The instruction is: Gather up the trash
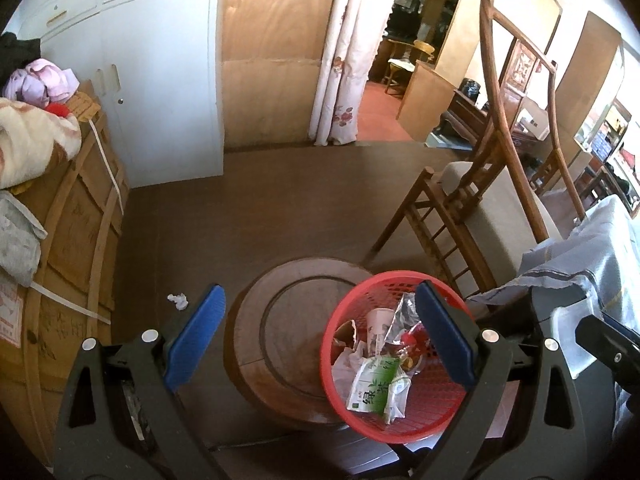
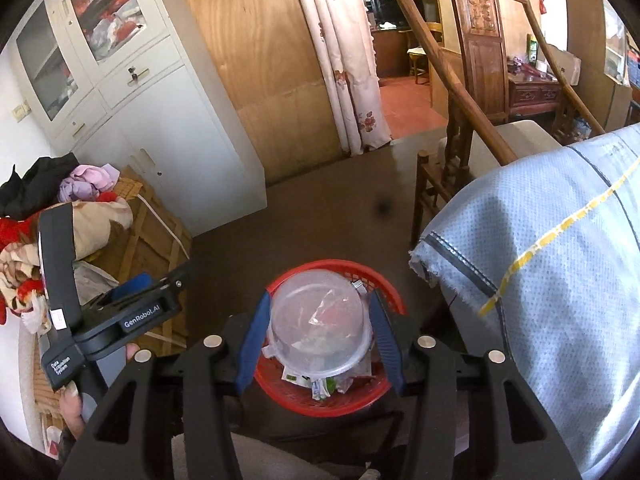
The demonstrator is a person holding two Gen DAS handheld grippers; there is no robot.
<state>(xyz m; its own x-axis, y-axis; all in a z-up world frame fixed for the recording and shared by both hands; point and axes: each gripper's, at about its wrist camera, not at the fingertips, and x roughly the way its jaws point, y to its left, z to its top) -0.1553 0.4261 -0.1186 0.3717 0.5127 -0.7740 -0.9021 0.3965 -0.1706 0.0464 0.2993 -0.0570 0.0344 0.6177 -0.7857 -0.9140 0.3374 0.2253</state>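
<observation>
Brown floor, wooden stool (image 1: pixel 296 344). Right tongs (image 2: pixel 318 338) pinch a plastic container (image 2: pixel 320 326) above the red basket (image 2: pixel 288 398); left tongs (image 1: pixel 320 336) spread, empty. Crumpled tissue (image 1: pixel 178 301) on floor.

Red basket (image 1: pixel 440 412): perforated plastic mesh, slightly glossy. Clear container (image 2: pixel 320 324): translucent plastic, smooth, faint sheen. Green carton (image 1: pixel 374 388): printed paper, glossy. Crumpled wrapper (image 1: pixel 404 312): shiny clear film. Round stool (image 1: pixel 280 332): worn dark wood, dull. Right gripper (image 2: pixel 318 344) and left gripper (image 1: pixel 320 336): matt black plastic, blue rubbery pads, metal pins. Grey cover (image 2: pixel 560 260): dimpled nonwoven cloth, matt, frayed edge. Chair (image 1: pixel 500 152): polished wood. Floor scrap (image 1: pixel 178 301): crumpled white paper.
</observation>
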